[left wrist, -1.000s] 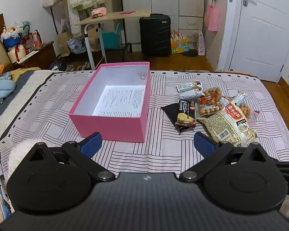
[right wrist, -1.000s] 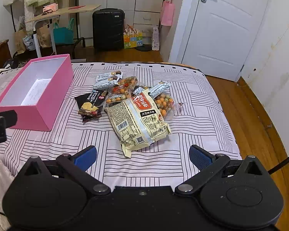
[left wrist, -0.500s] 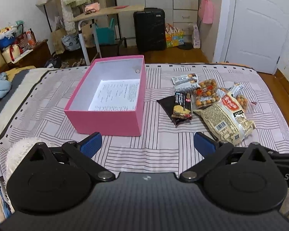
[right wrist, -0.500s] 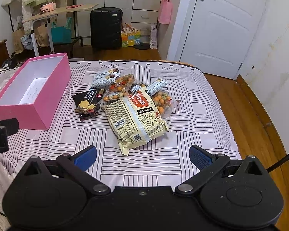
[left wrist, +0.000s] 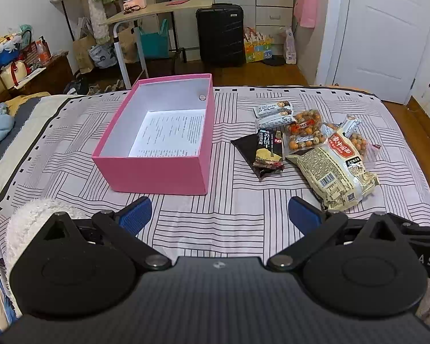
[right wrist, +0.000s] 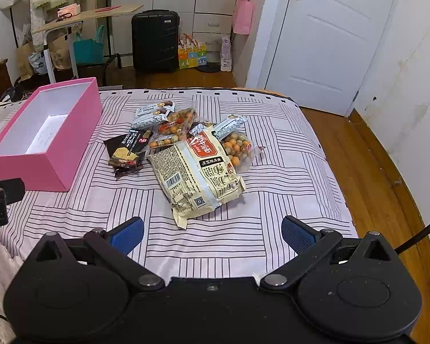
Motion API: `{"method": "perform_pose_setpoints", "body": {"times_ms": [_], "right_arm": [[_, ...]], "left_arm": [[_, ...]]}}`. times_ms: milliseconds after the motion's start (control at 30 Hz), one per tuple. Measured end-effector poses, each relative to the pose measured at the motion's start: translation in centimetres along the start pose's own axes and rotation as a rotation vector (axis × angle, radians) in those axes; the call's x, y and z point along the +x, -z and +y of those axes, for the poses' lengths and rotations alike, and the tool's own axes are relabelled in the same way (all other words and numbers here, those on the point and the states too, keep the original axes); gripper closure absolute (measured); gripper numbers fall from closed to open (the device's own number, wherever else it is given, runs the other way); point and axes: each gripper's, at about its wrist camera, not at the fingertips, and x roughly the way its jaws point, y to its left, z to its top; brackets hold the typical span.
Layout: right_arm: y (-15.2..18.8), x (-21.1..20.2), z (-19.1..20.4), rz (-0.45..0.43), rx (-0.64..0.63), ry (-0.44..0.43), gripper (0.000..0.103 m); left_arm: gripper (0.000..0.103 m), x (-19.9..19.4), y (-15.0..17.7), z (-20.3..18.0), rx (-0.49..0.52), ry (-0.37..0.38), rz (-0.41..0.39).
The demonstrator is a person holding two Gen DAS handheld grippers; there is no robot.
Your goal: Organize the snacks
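Cream snack bag (right wrist: 197,173) lies diagonal, barcode end nearest right tongs (right wrist: 212,230).

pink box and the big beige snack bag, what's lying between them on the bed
A black cracker packet lies between the pink box and the big beige snack bag, on the striped bedsheet; both wrist views show it.

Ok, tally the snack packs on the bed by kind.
Large cream bag: 1
Clear bags of coated nuts: 2
Black cracker packs: 2, overlapping
Grey-white bar wrappers: 3 in plain sight
Total: 8, though the pile may hide more
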Motion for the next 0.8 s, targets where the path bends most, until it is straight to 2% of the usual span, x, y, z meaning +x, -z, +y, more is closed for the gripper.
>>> {"method": "perform_pose_setpoints", "body": {"times_ms": [800], "right_arm": [[0.74,0.43,-0.2,0.018,-0.002,-0.001,0.0]], "left_arm": [[0.0,-0.89,0.27,-0.3,0.03,0.015,-0.006]]}}
